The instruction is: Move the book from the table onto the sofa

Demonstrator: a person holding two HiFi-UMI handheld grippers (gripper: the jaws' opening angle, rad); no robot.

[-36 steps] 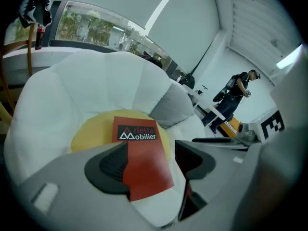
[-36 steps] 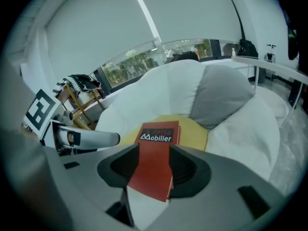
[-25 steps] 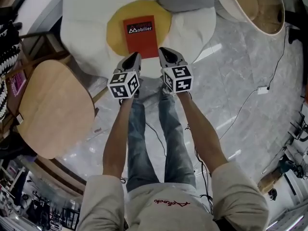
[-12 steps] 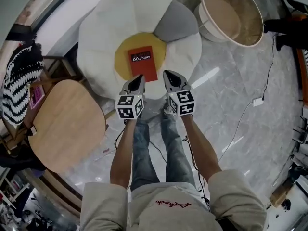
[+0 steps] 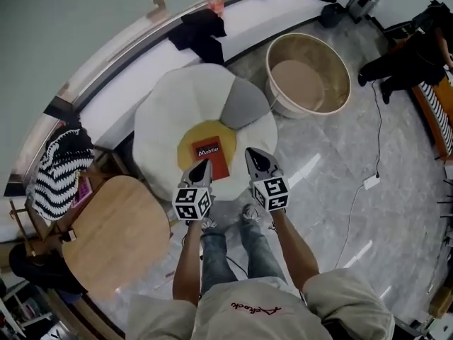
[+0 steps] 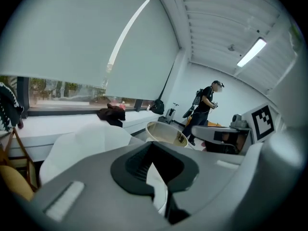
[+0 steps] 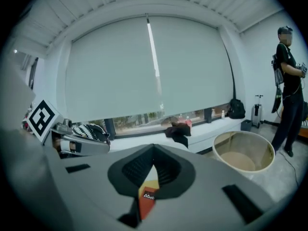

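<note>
On the sofa (image 5: 163, 119), the book (image 5: 216, 154) is lying flat.
Left gripper (image 5: 204, 163) and right gripper (image 5: 250, 151) are hovering nearside, jaws clenched, empty.

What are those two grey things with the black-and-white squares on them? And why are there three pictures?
They are grippers: tongs with two jaws. A person holds one in each hand, the left gripper and the right gripper. One picture comes from a camera on the person's head, looking down. The other two come from small cameras riding on each gripper, looking along its jaws. Both grippers are shut and hold nothing. The red book lies on the yellow middle of the white flower-shaped sofa. A wooden table stands to the left.
</note>
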